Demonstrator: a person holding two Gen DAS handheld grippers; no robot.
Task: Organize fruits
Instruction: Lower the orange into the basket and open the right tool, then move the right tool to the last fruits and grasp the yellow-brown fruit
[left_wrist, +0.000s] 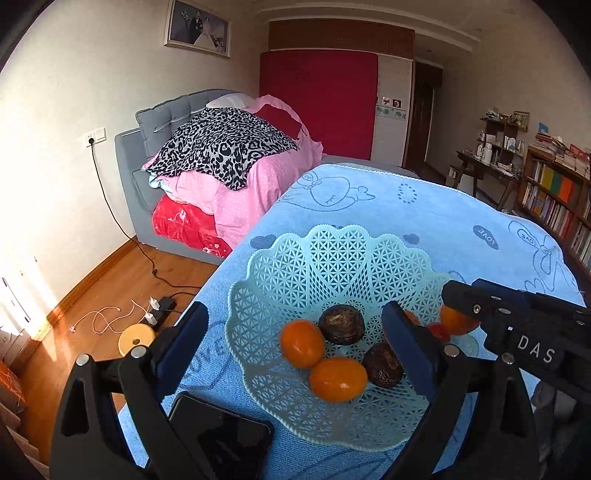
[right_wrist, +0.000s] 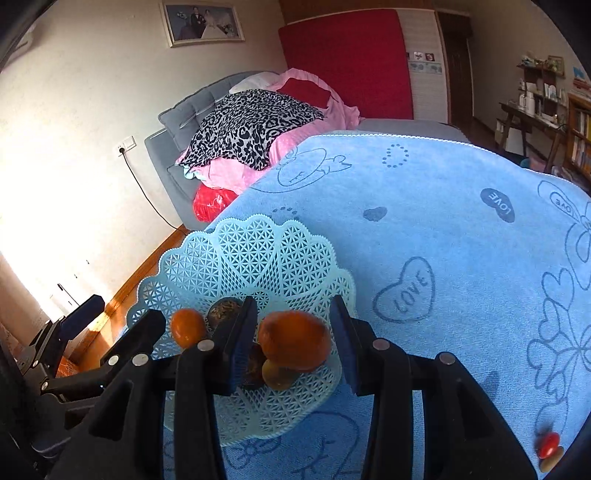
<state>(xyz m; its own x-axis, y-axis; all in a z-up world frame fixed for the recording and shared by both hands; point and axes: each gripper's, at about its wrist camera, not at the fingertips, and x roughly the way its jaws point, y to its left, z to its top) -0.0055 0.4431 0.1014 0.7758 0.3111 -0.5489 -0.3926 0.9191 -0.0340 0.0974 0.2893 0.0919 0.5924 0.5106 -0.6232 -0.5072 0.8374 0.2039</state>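
Left wrist view: the left gripper (left_wrist: 295, 339) hangs over a pale blue lattice fruit basket (left_wrist: 332, 258) with its blue-padded fingers (left_wrist: 406, 350) spread wide and nothing between them. In the basket's hollow lie two orange mandarins, one at the left (left_wrist: 301, 343) and one at the front (left_wrist: 338, 378), touching each other, plus two dark brown wrinkled fruits, one at the back (left_wrist: 341, 324) and one at the right (left_wrist: 382, 363). The basket sits on a light blue towel (left_wrist: 443, 221) printed with cartoon outlines and dark hearts reading "LOVE". A black phone (left_wrist: 221, 439) lies on the towel just beside the basket's near rim. From the right, the right gripper (left_wrist: 458, 314) reaches in over the basket's edge with a third mandarin (left_wrist: 456, 321) at its tip; its body bears the white letters "DAS". A small red fruit (left_wrist: 437, 330) shows just beside that tip.

Right wrist view: the right gripper's (right_wrist: 291, 339) jaws stand parted around the blurred mandarin (right_wrist: 293, 339); whether the pads touch it cannot be told. It is above the basket's (right_wrist: 251, 251) right side. A "LOVE" heart (right_wrist: 404, 290) is printed on the towel (right_wrist: 443, 192) nearby. At the far lower right a small red fruit (right_wrist: 548, 445) lies on the towel, well apart from the basket.
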